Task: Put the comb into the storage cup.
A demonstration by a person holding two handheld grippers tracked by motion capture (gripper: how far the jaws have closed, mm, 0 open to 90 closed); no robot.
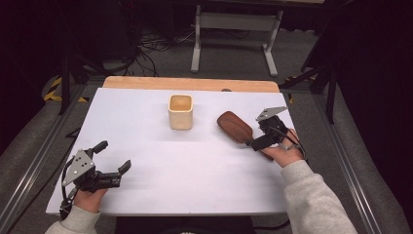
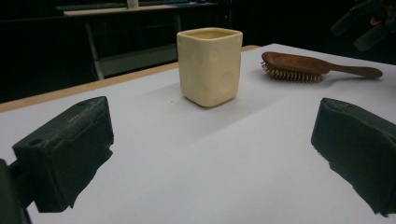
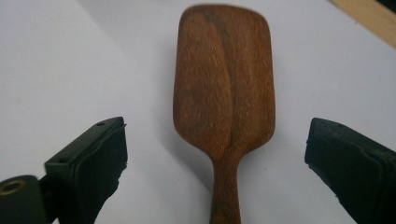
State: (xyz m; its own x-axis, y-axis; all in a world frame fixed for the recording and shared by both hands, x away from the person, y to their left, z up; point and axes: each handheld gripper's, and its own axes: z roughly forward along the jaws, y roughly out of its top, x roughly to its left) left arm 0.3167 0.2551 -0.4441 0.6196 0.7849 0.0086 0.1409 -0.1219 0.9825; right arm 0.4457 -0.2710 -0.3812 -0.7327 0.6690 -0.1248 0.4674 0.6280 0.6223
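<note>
A brown wooden hairbrush (image 1: 234, 126) lies bristles down on the white table top (image 1: 156, 161), right of centre, its handle pointing at the person's right hand. My right gripper (image 1: 258, 132) is at the handle end and open. In the right gripper view its jaws stand wide on either side of the hairbrush (image 3: 224, 88) handle, and the right gripper (image 3: 217, 144) pads do not touch it. A cream square cup (image 1: 180, 112) stands upright at the middle back. My left gripper (image 1: 114, 156) rests open at the front left, facing the cup (image 2: 210, 65) and hairbrush (image 2: 299, 65); nothing is between the left gripper (image 2: 210, 158) jaws.
A bare wooden strip (image 1: 190, 84) runs along the table's far edge. Beyond it a white metal stand (image 1: 234, 29) and loose cables (image 1: 151, 48) sit on the floor. Grey rails (image 1: 341, 146) flank the table on both sides. The right gripper (image 2: 369, 23) appears at the top right of the left gripper view.
</note>
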